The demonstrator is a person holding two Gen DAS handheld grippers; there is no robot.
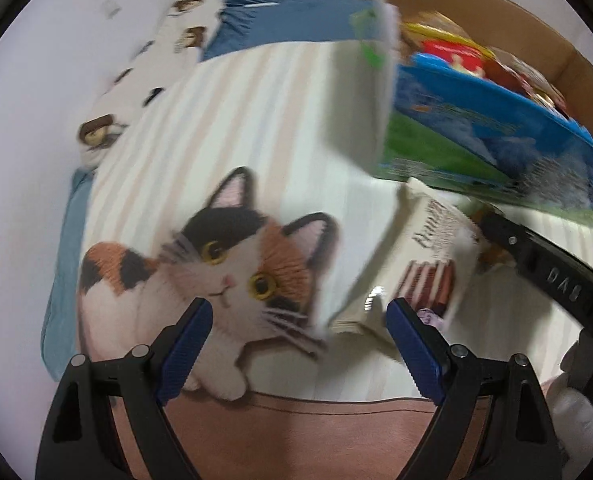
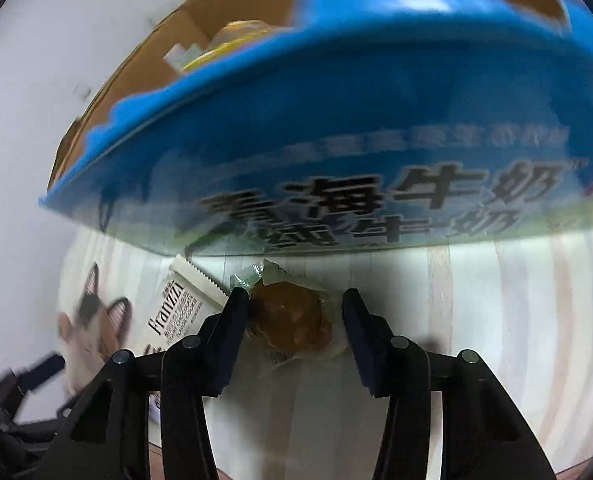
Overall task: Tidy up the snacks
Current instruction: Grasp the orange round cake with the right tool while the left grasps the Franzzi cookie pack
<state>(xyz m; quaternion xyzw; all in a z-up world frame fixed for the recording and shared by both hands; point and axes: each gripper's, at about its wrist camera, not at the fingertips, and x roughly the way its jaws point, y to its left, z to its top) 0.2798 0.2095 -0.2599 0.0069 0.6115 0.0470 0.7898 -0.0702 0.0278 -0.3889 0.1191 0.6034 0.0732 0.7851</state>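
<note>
Straddling the wrapped pastry [image 2: 292, 316] on the striped blanket [image 1: 256, 120], the right tongs [image 2: 294, 295] stood released around it.

The pastry lay flat at the foot of the blue milk carton [image 2: 336, 140], just beside the Franzzi cookie pack [image 2: 176, 312]. One pad touched its crinkled wrapper and the other stood just clear. Closing off-centre would likely have caught only loose film, letting the pastry slip, while a hard squeeze could have crushed it. The carton close behind risked being nudged. The left tongs [image 1: 298, 305] hung released and empty over the blanket's cat print.
</note>
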